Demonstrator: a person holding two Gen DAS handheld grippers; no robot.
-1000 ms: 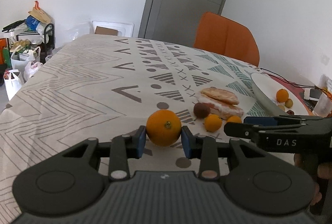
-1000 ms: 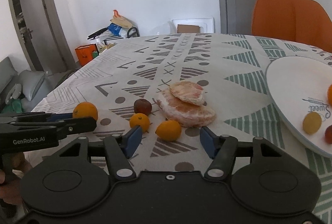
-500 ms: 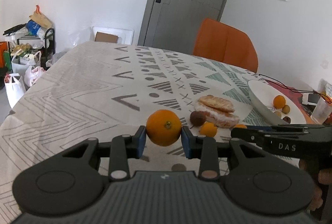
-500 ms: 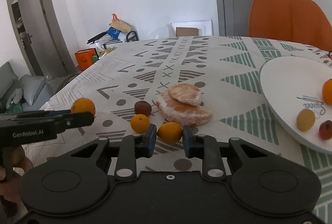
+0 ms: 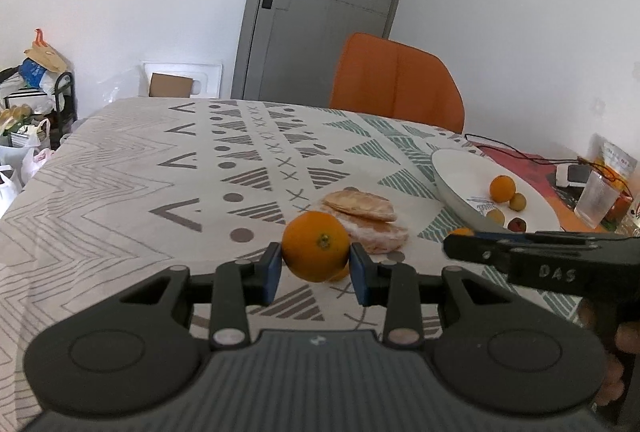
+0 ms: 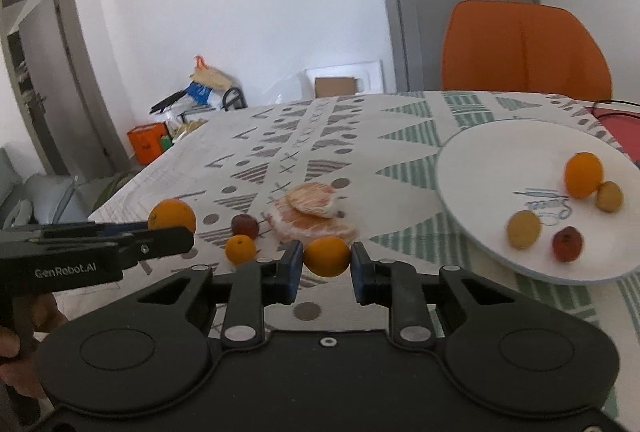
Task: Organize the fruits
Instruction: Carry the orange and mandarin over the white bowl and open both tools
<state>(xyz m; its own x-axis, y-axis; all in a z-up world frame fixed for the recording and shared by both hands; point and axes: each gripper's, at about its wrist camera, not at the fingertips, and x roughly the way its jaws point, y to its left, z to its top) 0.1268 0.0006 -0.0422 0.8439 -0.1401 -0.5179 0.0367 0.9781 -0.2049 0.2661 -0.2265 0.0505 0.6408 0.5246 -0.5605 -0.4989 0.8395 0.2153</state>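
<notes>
My left hand-held gripper (image 5: 316, 268) pinches a large orange (image 5: 315, 246) between its blue pads, held clear above the bench (image 5: 120, 183). My right hand-held gripper (image 6: 326, 264) is clamped on a small orange (image 6: 327, 256), also lifted off the cloth. On the bench I see peeled citrus pieces (image 6: 310, 216), a small dark fruit (image 6: 245, 225) and another little orange (image 6: 240, 249). The white plate (image 6: 480, 167) to the right carries four fruits.
</notes>
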